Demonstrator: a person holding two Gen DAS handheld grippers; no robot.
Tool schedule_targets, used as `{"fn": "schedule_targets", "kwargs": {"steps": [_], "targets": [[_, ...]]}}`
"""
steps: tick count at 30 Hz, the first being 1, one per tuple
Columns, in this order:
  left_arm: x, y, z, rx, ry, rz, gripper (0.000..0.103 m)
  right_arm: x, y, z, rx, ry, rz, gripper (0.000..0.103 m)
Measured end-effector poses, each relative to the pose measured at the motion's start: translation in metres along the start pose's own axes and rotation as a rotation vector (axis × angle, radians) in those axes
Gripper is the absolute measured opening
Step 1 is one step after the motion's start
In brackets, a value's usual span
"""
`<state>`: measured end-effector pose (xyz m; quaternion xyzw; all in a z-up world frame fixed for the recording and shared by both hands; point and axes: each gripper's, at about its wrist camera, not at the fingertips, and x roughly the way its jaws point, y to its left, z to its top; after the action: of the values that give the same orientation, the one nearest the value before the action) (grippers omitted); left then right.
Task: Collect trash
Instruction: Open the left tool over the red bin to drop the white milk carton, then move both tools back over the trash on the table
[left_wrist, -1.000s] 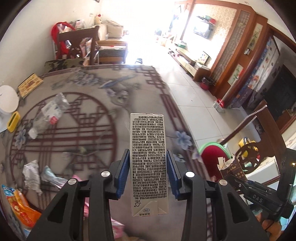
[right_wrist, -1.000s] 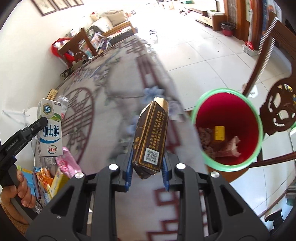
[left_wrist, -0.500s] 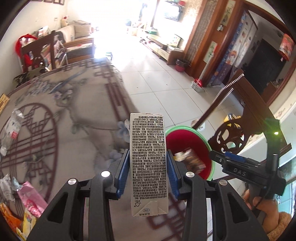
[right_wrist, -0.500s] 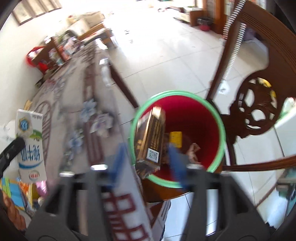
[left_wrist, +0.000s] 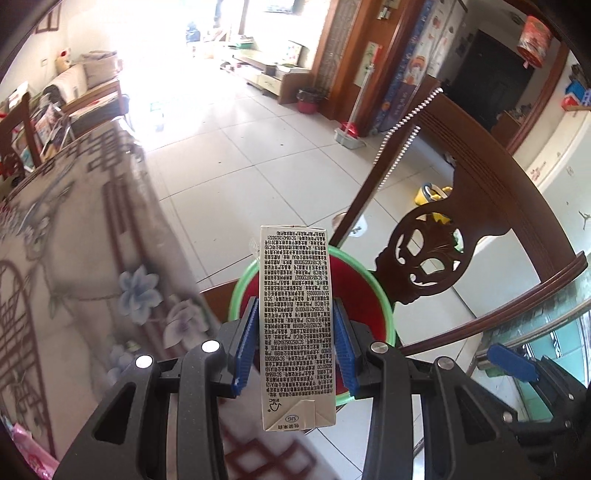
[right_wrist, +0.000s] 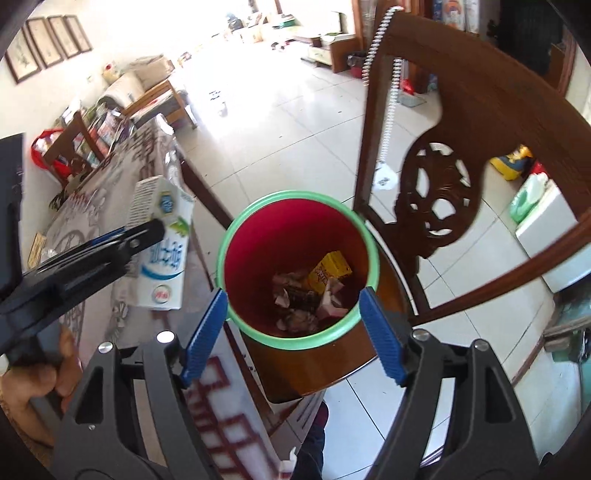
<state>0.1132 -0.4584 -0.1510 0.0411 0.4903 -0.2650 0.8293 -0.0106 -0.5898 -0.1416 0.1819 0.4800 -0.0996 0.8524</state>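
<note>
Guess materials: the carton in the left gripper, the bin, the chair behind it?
Carton: coated paperboard, probably; folded, glued bottom flaps, printed text, slight sheen. Bin: likely plastic; smooth moulded red wall, glossy green rim. Chair: dark varnished wood, judging by the carved openwork back and light glinting on the rails.

A carved dark wooden chair (right_wrist: 436, 206) is seen ahead and right of the tongs. A patterned cloth (left_wrist: 74, 258) is spread over the desk to their left. Pale floor tiles (left_wrist: 236, 162) are seen beyond.
</note>
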Motion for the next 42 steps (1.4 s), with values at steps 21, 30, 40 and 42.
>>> {"fn": "schedule_targets", "kwargs": {"steps": [21, 30, 40, 42], "targets": [[-0.071, 0.04, -0.011, -0.011, -0.143, 0.061, 0.081, -0.018, 0.016, 0.0, 0.003, -0.045, 0.007, 0.076], [-0.147, 0.14, -0.054, -0.189, -0.233, 0.217, 0.083, -0.023, 0.104, 0.004, -0.148, -0.067, 0.098, 0.081], [-0.222, 0.244, -0.107, -0.32, -0.312, 0.358, 0.088, -0.049, 0.218, -0.009, -0.31, -0.139, 0.173, 0.089], [-0.235, 0.261, -0.116, -0.337, -0.327, 0.369, 0.09, -0.055, 0.238, -0.013, -0.332, -0.157, 0.181, 0.09]]}}
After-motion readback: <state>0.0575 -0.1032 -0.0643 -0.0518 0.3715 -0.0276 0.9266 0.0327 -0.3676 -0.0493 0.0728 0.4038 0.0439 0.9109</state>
